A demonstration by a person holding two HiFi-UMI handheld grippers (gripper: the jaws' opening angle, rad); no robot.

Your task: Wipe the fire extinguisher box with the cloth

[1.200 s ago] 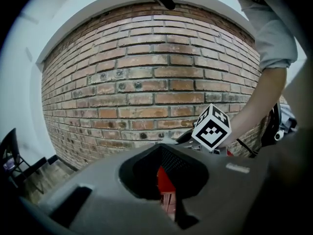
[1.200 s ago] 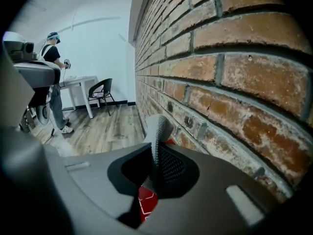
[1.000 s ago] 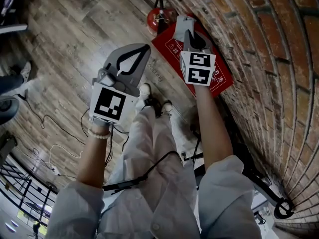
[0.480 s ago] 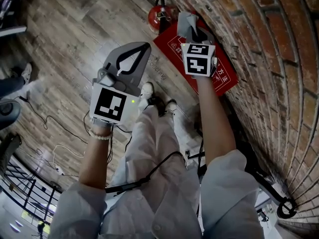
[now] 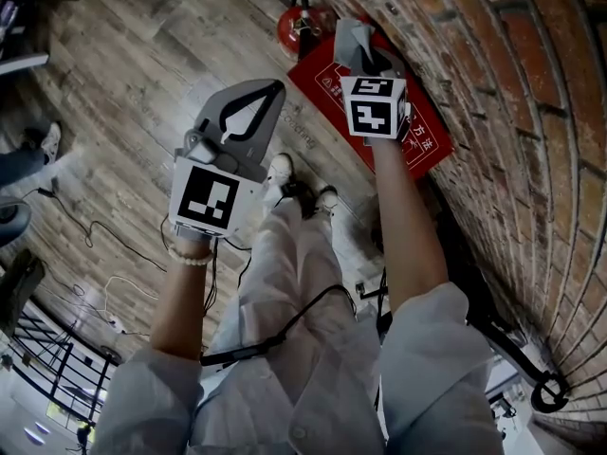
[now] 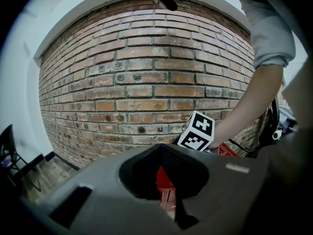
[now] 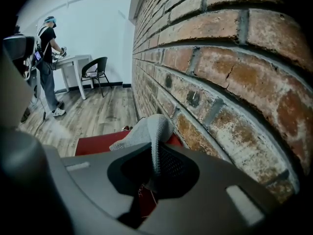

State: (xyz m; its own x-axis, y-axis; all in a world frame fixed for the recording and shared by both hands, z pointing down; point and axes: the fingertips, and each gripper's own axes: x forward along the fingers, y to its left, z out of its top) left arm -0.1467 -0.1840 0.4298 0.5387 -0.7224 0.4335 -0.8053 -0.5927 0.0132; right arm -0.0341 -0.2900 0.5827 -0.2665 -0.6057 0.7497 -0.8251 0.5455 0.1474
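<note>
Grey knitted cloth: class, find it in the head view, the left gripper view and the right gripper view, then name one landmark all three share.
Head view: grey knitted cloth at top centre, at the tip of the right gripper.
Left gripper view: not visible.
Right gripper view: centre, pinched between the jaws.
Shared landmark: flat red fire extinguisher box.

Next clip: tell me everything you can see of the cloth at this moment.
The cloth is grey, with a fine knitted or waffle-like texture, and looks soft. It is bunched into a fold and clamped between the jaws of the right gripper, its free end sticking out forward past the jaw tips. It sits over the top of the red fire extinguisher box, close to the brick wall. Whether it actually presses on the box cannot be told. Nothing else touches it.
</note>
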